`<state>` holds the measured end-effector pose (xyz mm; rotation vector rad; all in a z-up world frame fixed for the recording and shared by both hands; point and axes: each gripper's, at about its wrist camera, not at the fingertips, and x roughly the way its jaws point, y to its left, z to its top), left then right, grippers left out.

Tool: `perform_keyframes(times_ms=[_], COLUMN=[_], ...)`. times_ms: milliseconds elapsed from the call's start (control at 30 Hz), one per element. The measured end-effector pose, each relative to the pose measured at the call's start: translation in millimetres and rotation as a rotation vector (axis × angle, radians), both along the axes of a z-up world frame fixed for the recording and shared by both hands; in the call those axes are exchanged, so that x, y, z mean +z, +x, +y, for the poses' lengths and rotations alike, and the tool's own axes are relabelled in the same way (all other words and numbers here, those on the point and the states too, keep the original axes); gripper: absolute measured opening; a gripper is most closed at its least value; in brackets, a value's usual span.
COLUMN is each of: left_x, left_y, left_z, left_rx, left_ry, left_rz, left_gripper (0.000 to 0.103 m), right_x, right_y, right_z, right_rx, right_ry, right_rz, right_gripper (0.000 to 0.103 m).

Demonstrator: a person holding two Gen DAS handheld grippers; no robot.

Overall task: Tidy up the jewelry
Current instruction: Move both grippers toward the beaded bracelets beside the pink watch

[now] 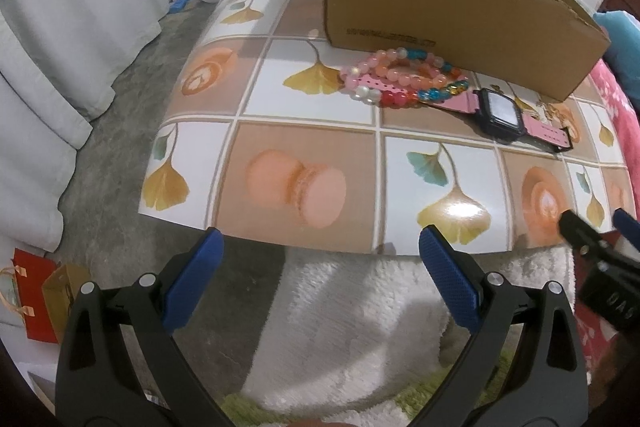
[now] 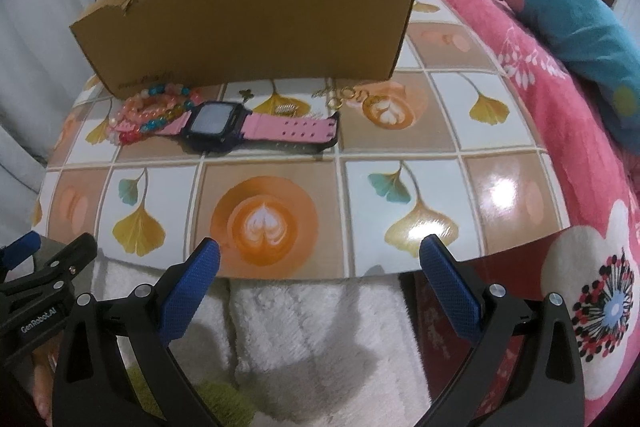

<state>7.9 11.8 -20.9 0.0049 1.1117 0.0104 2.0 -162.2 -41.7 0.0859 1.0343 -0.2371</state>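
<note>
Nothing picked yet, I judge. My left gripper (image 1: 320, 247) and right gripper (image 2: 320, 255) hang at near counter (image 2: 500, 131) edge, both spread wide, empty. Bracelets (image 1: 400, 79), watch (image 2: 218, 125), small gold pieces (image 2: 344, 97) lie before cardboard box (image 2: 248, 23). Next: reach forward, pinch watch strap, lift into box.

— Seen on the left gripper (image 1: 320, 247)?
— Black plastic arms, angular, with triangular cut-outs. Blue pads (image 1: 448, 279) on the fingers, finely cross-hatched. Round silver rivets at the pivots.

— Same on the right gripper (image 2: 319, 253)?
— Same black frame, same textured blue pads (image 2: 190, 291), same silver rivets in pairs on each arm.

— Any markings?
— White lettering "GenRobot.AI" on the black body of the left one, read from the right wrist view. A small screw beside one rivet there. White letters, partly legible, on the right one's body.
</note>
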Motion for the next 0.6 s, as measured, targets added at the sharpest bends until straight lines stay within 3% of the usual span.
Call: perform_keyframes(times_ms=[267,467,600], left_x=[-11,-11,-13], left_y=[17,35,45], left_z=[5,-2,-4], left_rx=[-0.005,-0.038,-0.077], left_ry=[0.020,0.043,0.015], left_rz=[0.010,-0.024,-0.035], left_gripper=[0.095,0.095,0.095], right_x=[-5,-16,-26], right_y=[12,28,39], right_z=[-25,-33,-36], right_rx=[-0.048,-0.026,0.001], right_ry=[-0.007,0.015,0.030], right_rz=[-0.015,-0.005,0.015], right_gripper=[0.097,0.097,0.097])
